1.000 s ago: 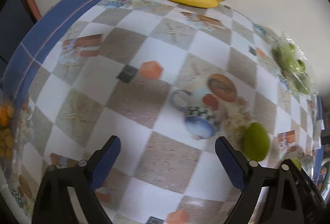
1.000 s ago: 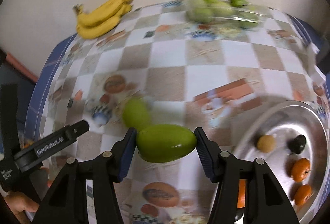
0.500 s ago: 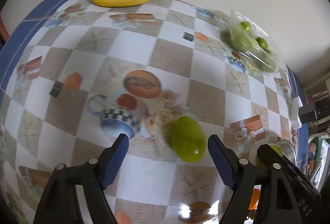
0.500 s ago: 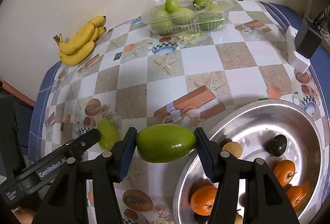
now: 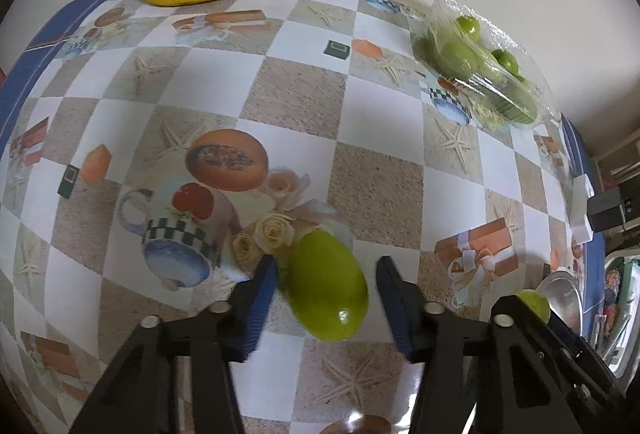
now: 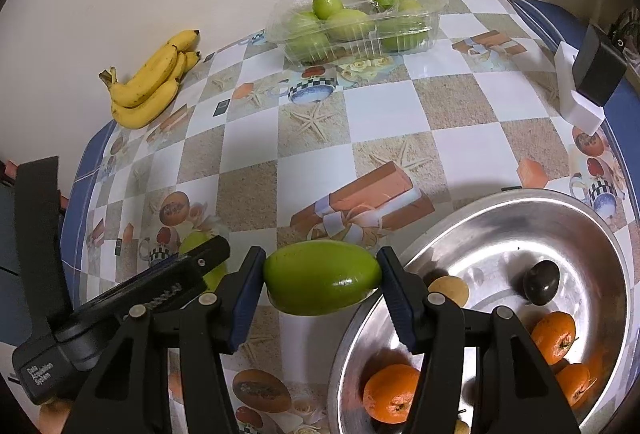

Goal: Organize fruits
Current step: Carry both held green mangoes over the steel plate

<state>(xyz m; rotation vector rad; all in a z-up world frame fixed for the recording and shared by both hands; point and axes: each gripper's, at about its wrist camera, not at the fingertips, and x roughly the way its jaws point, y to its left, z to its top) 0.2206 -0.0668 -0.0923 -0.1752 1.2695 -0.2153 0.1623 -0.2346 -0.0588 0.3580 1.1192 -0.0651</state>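
My right gripper (image 6: 322,284) is shut on a green mango (image 6: 322,282) and holds it above the table beside the rim of the steel bowl (image 6: 520,202). The bowl holds oranges (image 6: 390,394), a dark fruit (image 6: 540,282) and a small tan fruit (image 6: 450,290). My left gripper (image 5: 326,294) is open around a second green mango (image 5: 326,298) that lies on the tablecloth; the jaws stand on either side of it with gaps. That mango also shows in the right wrist view (image 6: 196,244), partly behind the left gripper's body.
A banana bunch (image 6: 152,82) lies at the far left by the wall. A clear plastic box of green fruit (image 6: 356,22) stands at the back. A white and black device (image 6: 584,82) sits at the right edge. The tablecloth (image 5: 376,190) is chequered.
My left gripper has moved forward and narrowed its opening around the lying mango. My right gripper with its mango has shifted toward the bowl, which now shows larger.
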